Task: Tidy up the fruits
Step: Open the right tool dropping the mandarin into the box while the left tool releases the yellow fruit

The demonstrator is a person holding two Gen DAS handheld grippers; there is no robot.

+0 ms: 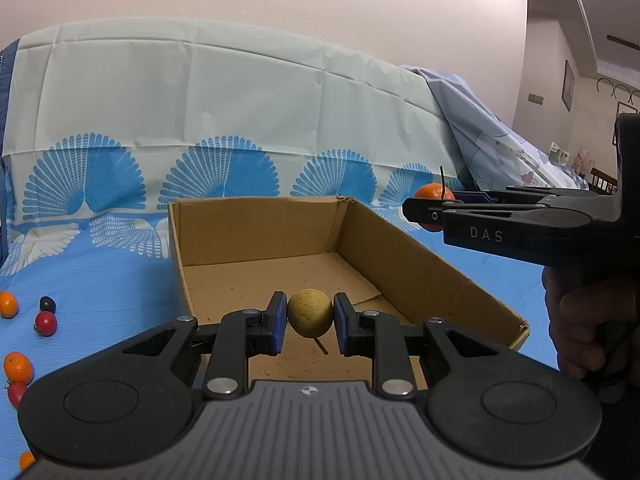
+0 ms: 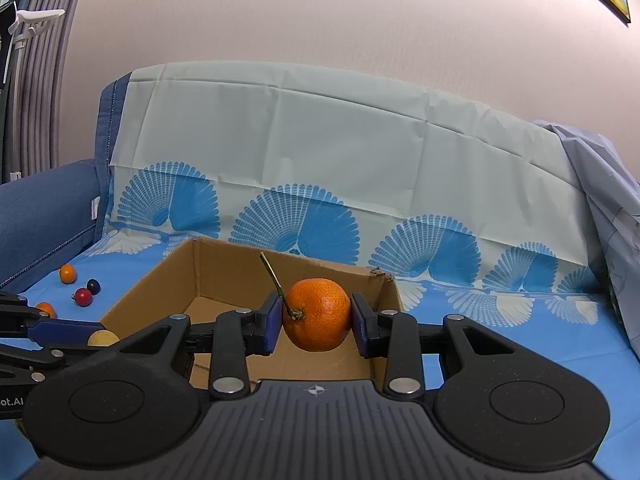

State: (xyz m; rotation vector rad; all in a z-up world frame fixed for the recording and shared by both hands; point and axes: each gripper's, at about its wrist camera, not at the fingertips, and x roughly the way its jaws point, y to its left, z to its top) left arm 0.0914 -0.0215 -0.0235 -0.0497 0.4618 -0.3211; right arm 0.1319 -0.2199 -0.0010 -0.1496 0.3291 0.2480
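A: Fruits first, but start from the biggest thing around them. What do they lie on?

B: A sofa (image 2: 44, 208) with blue upholstery, draped in a cloth (image 1: 224, 92) printed with blue fan shapes. On the cloth-covered seat sits an open cardboard box (image 1: 432, 272), its floor bare apart from some crumbs.

A: And the 2 grippers?

B: The right gripper (image 2: 316, 316) has its blue pads closed against both sides of an orange (image 2: 318, 314) with a long stem sticking up to the left. It holds the fruit above the near right part of the box. In the left wrist view the same gripper (image 1: 430, 210) reaches in from the right, a hand (image 1: 588, 320) around its handle, with the orange (image 1: 430, 192) at its tip.

A: The left one?

B: The left gripper (image 1: 310, 318) is narrowly set, pads pressed on a small yellowish-tan round fruit (image 1: 310, 318) with a short stem below, held over the near end of the box.

A: Anything loose?

B: Left of the box, on the cloth: a small orange fruit (image 2: 68, 273), a red one (image 2: 83, 297), a dark one (image 2: 93, 286) just beside the red, and another orange one (image 2: 46, 309) nearer. The left wrist view shows more small orange and red fruit along its left edge.
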